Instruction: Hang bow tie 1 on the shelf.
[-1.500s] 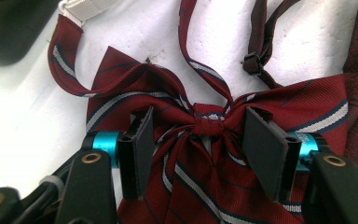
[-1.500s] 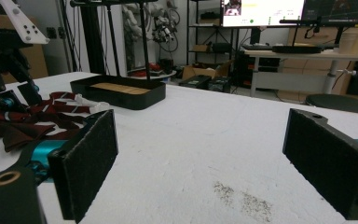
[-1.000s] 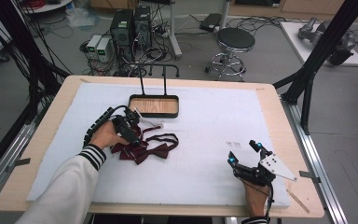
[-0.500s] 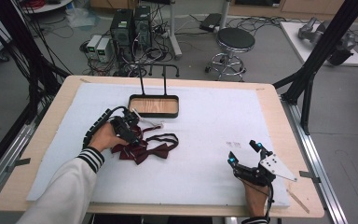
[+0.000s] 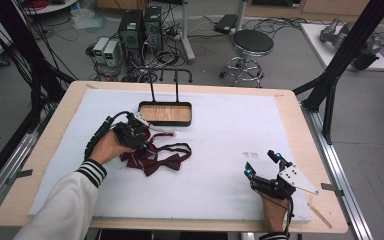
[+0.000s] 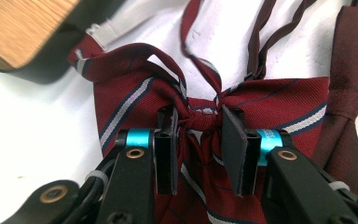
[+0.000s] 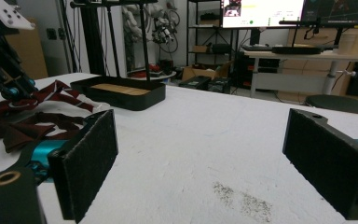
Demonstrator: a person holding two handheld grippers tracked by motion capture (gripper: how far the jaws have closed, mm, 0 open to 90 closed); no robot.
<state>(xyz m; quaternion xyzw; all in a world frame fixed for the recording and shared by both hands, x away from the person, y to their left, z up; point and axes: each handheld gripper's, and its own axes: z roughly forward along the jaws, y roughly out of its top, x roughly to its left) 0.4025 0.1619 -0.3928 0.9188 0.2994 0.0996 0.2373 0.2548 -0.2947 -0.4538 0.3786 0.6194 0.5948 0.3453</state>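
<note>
The left hand-held gripper (image 5: 136, 134) sits over a heap of dark red bow ties on the white-covered desk (image 5: 220, 125). In the left gripper view its two jaws straddle the centre knot of a striped bow tie (image 6: 121, 100), one pad on either side of the knot. The pads look close against the cloth, though whether they are actually pressing it cannot be told from here. Just to the right of that gripper's jaws lies a plain maroon bow tie (image 6: 352, 93), its edge partly under the striped one, and thin dark straps (image 6: 261, 37) run away ahead of the jaws. Ahead and to the left of the jaws is the corner of a black tray with a wooden floor (image 6: 18, 28) (blurred at this range). In the high view the same tray (image 5: 165, 114) stands just beyond the left gripper, with a thin black stand rising behind it.

The right hand-held gripper (image 5: 265, 164) rests near the person's edge of the desk, well apart from the ties. Its jaws are spread wide with nothing between them but bare white cover and a faint grey smudge (image 7: 242, 198). From its own view the ties (image 7: 23, 116) lie off to the left of its jaws, with the left gripper (image 7: 9, 84) above them and the tray (image 7: 121, 93) farther ahead.
</note>
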